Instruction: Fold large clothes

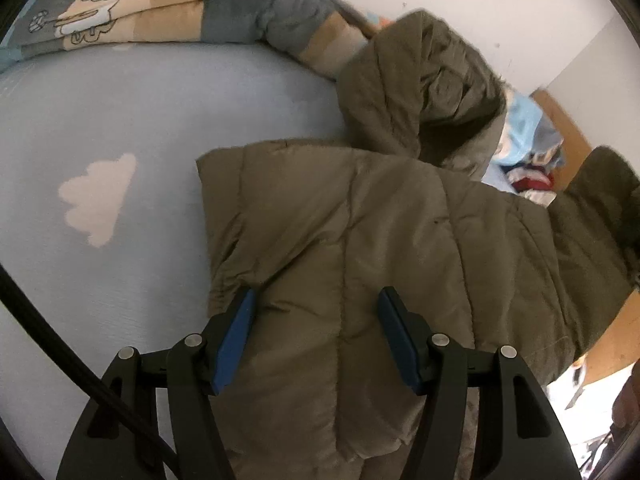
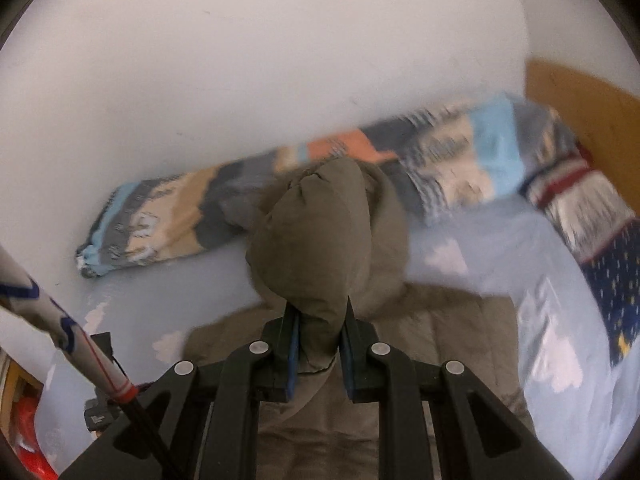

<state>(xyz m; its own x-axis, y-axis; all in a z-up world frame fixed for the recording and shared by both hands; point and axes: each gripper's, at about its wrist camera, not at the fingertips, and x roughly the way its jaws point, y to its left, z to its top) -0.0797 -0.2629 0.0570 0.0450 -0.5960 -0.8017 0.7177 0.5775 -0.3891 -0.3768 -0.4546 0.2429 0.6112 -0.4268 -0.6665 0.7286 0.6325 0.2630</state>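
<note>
An olive padded jacket lies on a light blue bed sheet, its body folded in and its hood raised at the far side. My left gripper is open, its blue pads spread just above the jacket's near part. My right gripper is shut on the jacket's hood and holds it lifted above the jacket body.
A patterned quilt lies rolled along the white wall at the far side of the bed. A wooden bed frame and more bedding stand on the right. A black cable crosses the left wrist view.
</note>
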